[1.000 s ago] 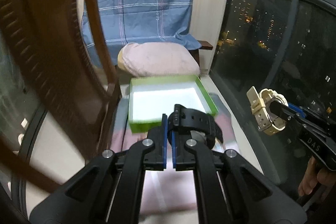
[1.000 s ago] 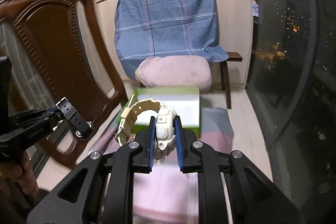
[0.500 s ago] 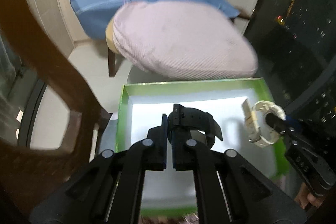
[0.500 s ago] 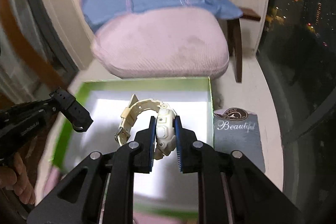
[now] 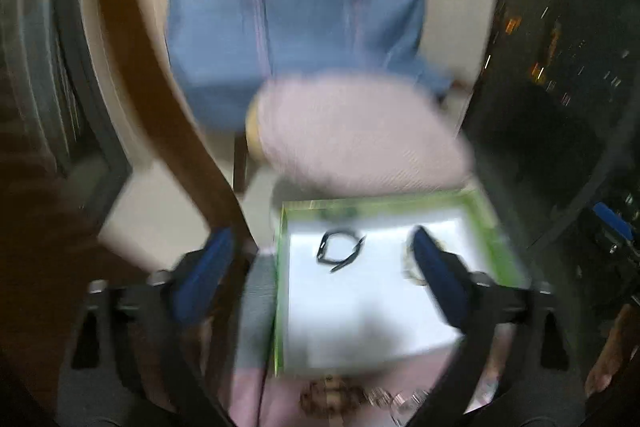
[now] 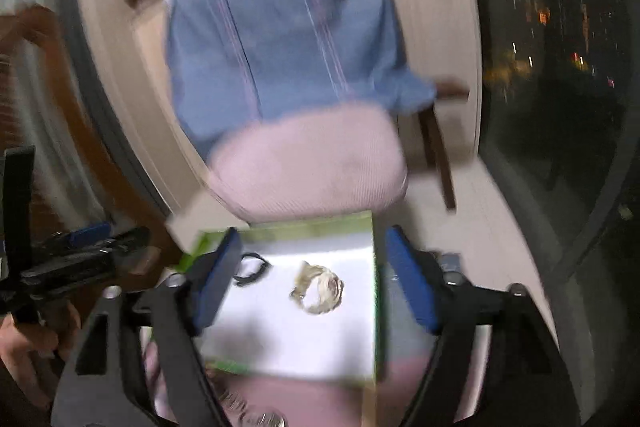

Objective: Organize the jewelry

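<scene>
Both watches have left the tools since half a second ago and now lie inside the shallow green-rimmed box with a white floor point(image 5: 280, 291); both views are motion-blurred; left tool point(image 5: 320, 267) stands with its blue-padded fingers point(image 5: 200, 279) spread wide and nothing between them; right tool point(image 6: 312, 279) likewise spread wide and empty, blue pads point(image 6: 412, 279) either side of the box; black plastic-strapped watch point(image 5: 339, 251) rests on the box floor toward the far left corner; cream chunky watch point(image 6: 320, 287) rests on the box floor to the right of the black one, apart from it, nearer the right wall; in the left view the cream watch is half hidden behind the right finger; pink ribbed cushion point(image 6: 308, 167) sits just beyond the box's far edge; blue checked cloth point(image 6: 280, 35) hangs behind the cushion; small blurred jewellery pieces point(image 5: 332, 393) lie on pink fabric just in front of the box's near edge; brown carved wooden chair point(image 5: 152, 99) stands left of the box.
</scene>
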### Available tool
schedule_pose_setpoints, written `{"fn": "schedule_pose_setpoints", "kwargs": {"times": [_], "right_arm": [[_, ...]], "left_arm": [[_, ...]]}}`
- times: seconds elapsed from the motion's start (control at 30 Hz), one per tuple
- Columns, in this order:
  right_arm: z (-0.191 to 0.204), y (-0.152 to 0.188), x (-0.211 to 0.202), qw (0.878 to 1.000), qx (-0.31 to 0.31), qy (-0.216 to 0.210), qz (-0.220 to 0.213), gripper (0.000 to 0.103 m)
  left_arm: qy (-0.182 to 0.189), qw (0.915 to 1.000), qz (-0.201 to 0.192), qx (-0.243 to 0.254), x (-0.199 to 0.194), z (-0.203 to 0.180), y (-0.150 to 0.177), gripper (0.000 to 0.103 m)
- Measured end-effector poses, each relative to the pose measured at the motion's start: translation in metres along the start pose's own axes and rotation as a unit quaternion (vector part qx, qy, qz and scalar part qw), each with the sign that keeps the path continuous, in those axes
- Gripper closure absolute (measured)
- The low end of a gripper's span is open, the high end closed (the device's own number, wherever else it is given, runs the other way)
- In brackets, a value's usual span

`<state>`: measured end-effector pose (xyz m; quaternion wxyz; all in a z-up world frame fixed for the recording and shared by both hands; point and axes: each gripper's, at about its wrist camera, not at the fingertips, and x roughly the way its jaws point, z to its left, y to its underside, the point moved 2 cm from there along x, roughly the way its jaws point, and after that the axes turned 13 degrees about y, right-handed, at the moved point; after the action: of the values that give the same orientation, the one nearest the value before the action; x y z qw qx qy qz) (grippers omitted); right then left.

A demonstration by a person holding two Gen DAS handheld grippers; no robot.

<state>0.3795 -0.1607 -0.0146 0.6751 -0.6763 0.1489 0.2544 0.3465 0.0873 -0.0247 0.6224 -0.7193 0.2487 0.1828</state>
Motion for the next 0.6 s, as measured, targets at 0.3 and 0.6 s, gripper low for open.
{"fn": "schedule_pose_setpoints", "kwargs": {"times": [0.3,0.6], "right_arm": [[-0.018,0.085,-0.223,0.994,-0.045,0.045,-0.089,0.010],[-0.003,0.160,-0.284,0.994,-0.070,0.060,-0.056,0.010]], "left_arm": [[0.022,0.9957,-0.085,0.032,-0.222,-0.067,0.132,0.003],[0.011,0.9974,-0.071,-0.005,-0.292,-0.093,0.202,0.003]]}}
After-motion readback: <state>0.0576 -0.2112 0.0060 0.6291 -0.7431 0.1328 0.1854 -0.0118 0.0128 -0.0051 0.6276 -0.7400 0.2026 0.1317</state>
